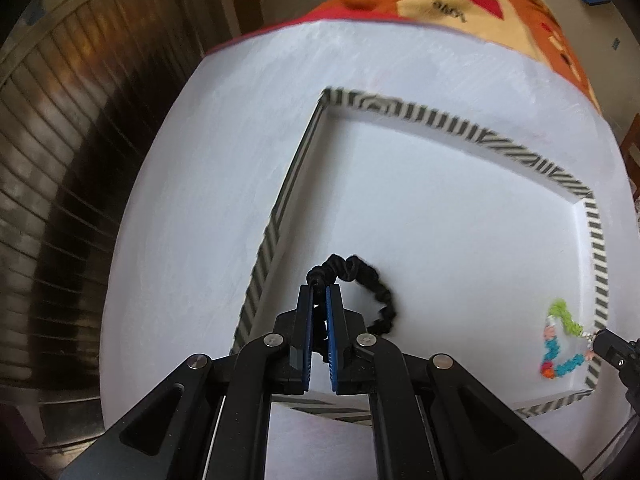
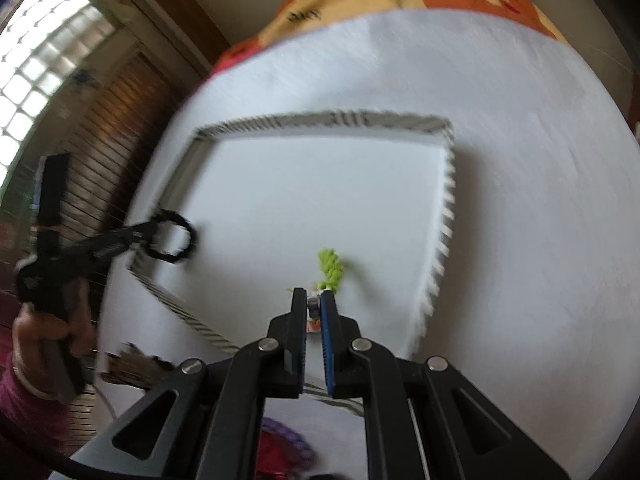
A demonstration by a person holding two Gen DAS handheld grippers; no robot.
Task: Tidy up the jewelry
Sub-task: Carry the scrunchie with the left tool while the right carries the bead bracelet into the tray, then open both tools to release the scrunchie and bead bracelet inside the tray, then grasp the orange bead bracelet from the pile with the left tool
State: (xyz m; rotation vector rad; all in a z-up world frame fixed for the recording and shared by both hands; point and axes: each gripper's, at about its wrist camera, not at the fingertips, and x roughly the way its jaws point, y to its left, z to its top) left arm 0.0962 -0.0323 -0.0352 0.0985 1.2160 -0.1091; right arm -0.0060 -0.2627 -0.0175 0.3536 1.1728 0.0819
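1. Both views are motion-blurred. In the right wrist view, purple and red items (image 2: 280, 446) at the bottom edge are half hidden behind the gripper and cannot be identified.
2. The left gripper (image 1: 319, 289) reaches over the near-left rim of the shallow white tray with black-and-white striped edging (image 1: 440, 120), its jaws pinched on the black fabric scrunchie loop (image 1: 372, 296), which hangs over the tray floor.
3. The right gripper (image 2: 313, 300) is clamped on the clasp end of the multicoloured braided bracelet (image 1: 562, 340) at the tray's right rim; only its green end shows past the jaws.
4. Count: one tray on the white tabletop (image 1: 180, 200), one scrunchie, one bracelet, two grippers.
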